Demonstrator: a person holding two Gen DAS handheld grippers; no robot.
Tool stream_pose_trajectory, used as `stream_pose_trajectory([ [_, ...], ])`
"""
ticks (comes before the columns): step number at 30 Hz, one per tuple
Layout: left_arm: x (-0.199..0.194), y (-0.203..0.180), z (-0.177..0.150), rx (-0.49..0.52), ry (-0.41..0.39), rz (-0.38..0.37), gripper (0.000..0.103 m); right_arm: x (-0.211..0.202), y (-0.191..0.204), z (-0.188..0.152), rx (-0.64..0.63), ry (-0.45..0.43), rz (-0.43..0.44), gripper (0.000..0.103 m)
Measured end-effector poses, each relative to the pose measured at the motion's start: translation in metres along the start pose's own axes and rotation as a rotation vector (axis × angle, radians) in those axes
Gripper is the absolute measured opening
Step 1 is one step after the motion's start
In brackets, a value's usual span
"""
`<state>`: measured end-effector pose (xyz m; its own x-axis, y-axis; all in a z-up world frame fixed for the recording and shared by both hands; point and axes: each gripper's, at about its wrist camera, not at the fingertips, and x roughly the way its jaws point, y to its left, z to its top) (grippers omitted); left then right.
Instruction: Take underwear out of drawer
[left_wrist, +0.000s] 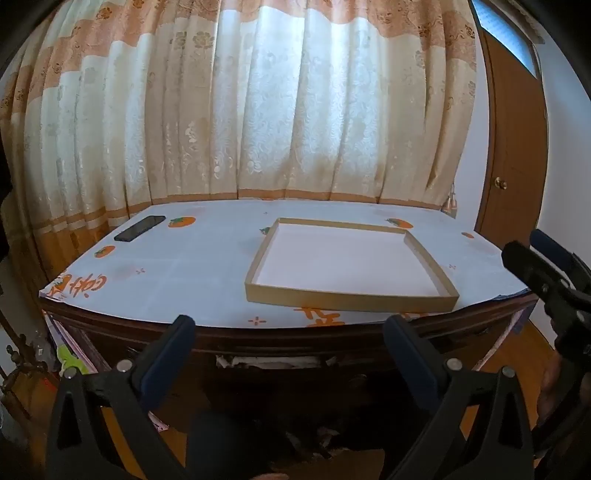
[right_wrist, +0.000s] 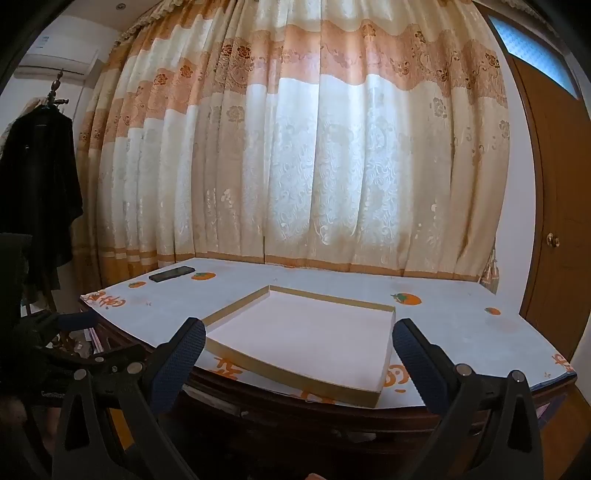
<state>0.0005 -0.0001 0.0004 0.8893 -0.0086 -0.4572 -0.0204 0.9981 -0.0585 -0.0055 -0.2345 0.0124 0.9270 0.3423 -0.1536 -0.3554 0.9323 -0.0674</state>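
Observation:
A dark wooden desk stands before me, its top covered by a white cloth with orange prints. Its drawer front sits below the front edge, slightly ajar, with pale fabric showing in the gap. No underwear is clearly visible. My left gripper is open and empty, level with the desk's front edge. My right gripper is open and empty, held in front of the desk; it also shows at the right edge of the left wrist view. The left gripper shows at the left edge of the right wrist view.
A shallow gold-rimmed box lid with a white inside lies on the desk, also in the right wrist view. A black phone lies at the back left. Curtains hang behind; a wooden door is right. Dark clothes hang left.

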Motion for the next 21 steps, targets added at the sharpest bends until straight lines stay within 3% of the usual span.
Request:
stream_pose_trajectory([
  [21, -0.0015, -0.0004, -0.0027, 0.029, -0.015, 0.018, 0.103, -0.0005, 0.0011, -0.0096, 0.013, 0.005, -0.005, 0.103],
])
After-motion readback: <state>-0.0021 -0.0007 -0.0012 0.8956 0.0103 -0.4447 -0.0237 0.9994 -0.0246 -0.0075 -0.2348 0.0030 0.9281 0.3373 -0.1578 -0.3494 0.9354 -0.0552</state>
